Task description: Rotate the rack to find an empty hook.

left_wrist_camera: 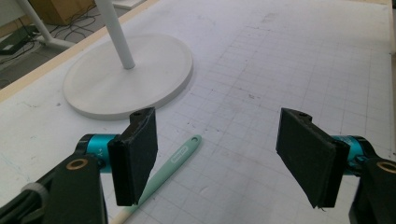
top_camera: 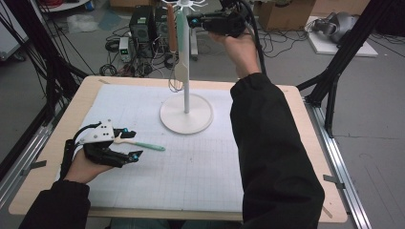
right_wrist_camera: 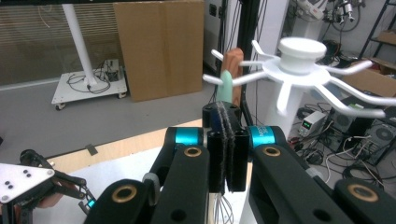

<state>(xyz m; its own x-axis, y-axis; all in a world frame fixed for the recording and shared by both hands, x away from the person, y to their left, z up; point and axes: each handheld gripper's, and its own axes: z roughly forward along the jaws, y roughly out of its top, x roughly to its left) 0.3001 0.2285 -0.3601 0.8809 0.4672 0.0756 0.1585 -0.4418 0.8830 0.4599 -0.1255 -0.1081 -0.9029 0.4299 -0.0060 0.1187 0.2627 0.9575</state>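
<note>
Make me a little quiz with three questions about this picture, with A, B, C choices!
1. Where does the mint green utensil lie?
A. on the white mat by the left tongs
B. on the stand's base
C. on the floor

2. What colour is the hanging stand?
A. black
B. white
C. red

3. How do the left tongs stand?
A. shut on a spoon
B. shut on nothing
C. open

Answers:
1 A, it rests flat on the gridded mat beside the left tongs.
2 B, pole, base and hooks are all white.
3 C, a wide gap shows between the two black pads.
</note>
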